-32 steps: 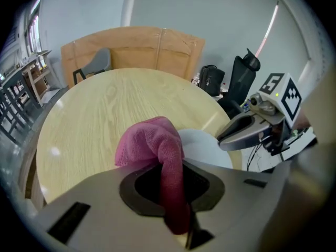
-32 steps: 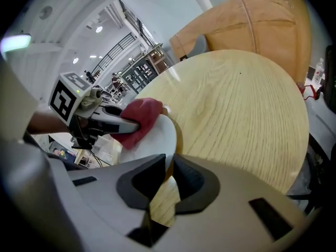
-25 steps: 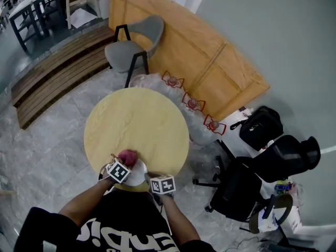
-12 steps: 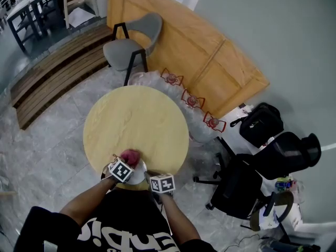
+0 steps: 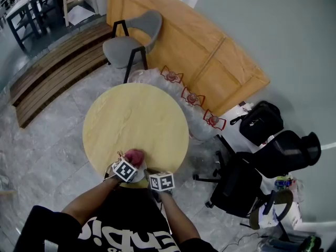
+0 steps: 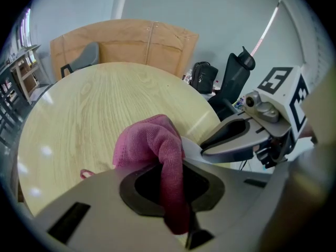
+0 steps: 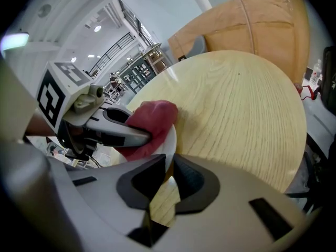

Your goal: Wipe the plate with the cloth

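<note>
- Grey stone-look floor under a round pale-wood tabletop [image 5: 135, 125]. Grey chair [image 5: 134, 41] at its far side, big wooden board [image 5: 199, 51] leaning on the wall behind, black office chair [image 5: 262, 167] well off to the right of both tools.
- L tool [image 6: 173, 190]: clenched on the pink cloth [image 6: 152, 146]. One fold runs down betw. its jaws and the rest bunches up just ahead of the tips.
- R tool [image 7: 167, 180]: jaws pinched on the rim of the white plate [image 7: 169, 135], thin white edge caught betw. the pads. Wood grain shows in the gap below.
- Plate lies flat at the tabletop's near edge, right ahead of the R tool's tips. In the head view it's mostly hidden under the cloth and the marker cubes.
- Cloth bunch rests on the plate, ahead and to the left of the R tool's jaws, touching the L tool's tips.
- L tool sits just left of the R tool, tips angled toward each other, close together over the plate.
- In the left gripper view the R tool shows at right, just beside the cloth, w/ its marker cube up.
- Person's forearms run back from both tools toward the bottom of the head view.
</note>
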The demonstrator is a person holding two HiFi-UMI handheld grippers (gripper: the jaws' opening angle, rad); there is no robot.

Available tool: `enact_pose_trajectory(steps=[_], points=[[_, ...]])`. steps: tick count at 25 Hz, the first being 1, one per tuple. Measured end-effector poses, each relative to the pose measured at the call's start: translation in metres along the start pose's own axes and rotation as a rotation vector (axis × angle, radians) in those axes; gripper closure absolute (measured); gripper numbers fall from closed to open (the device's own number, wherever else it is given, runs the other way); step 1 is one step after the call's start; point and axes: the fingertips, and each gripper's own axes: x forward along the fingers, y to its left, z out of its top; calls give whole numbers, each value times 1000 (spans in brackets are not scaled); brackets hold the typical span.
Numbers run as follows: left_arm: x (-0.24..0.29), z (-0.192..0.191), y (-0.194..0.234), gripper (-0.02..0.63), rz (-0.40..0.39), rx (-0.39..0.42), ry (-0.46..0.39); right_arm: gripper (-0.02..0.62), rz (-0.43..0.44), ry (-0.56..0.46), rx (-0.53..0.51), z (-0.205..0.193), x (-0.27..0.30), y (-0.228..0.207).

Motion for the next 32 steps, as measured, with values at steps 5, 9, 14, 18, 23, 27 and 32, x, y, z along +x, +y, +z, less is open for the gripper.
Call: enact_pose_trajectory(steps=[5, 9, 14, 18, 23, 27, 32], points=[[3, 1, -15, 545, -34, 15, -4, 543, -14, -9, 6, 1, -1, -1], [5, -3, -14, 545, -38, 3, -5, 543, -30, -23, 4, 4, 0, -3], [3, -6, -24, 545, -54, 11, -10, 543, -42, -40, 32, 7, 1, -4], [1, -8, -34, 545, -63, 19, -23, 545, -49, -47, 45, 8, 0, -4], [-1, -15, -39, 545, -81, -2, -21, 545, -59, -63, 63, 8, 1, -4], [-3, -20, -43, 545, -90, -8, -25, 545, -70, -74, 66, 9, 0, -4], [-9, -38, -56, 545, -129, -35, 21, 545, -70, -78, 73, 8, 1, -5]])
